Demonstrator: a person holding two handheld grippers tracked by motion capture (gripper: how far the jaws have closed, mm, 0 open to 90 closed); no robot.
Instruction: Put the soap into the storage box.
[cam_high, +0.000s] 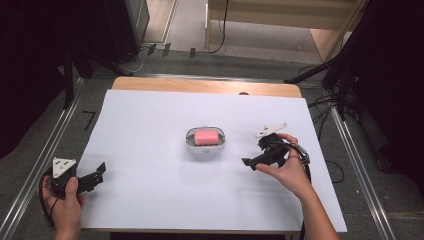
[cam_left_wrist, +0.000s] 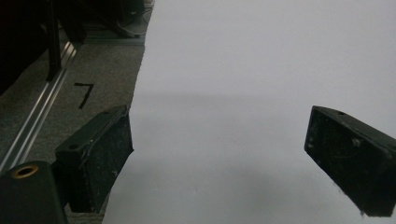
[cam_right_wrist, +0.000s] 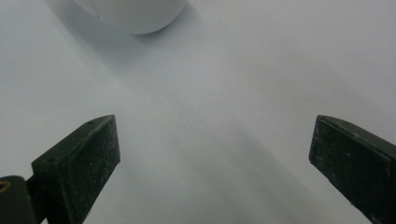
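- A soft pink block (cam_high: 205, 136) lay in a round white dish (cam_high: 205, 149) mid-worktop (cam_high: 150, 195).
- The left gripper (cam_high: 100, 170) and right gripper (cam_high: 248, 162) had rough black jaws spread wide, holding nothing.

You are working in a lab-style recording space.
Your table (cam_high: 150, 210) carries a plain white sheet, black curtains (cam_high: 30, 60) hang on both sides, metal rails (cam_high: 42, 150) run along the grey carpet, cables (cam_high: 327, 102) trail across the floor, and a light wooden bench (cam_high: 280, 17) stands beyond.
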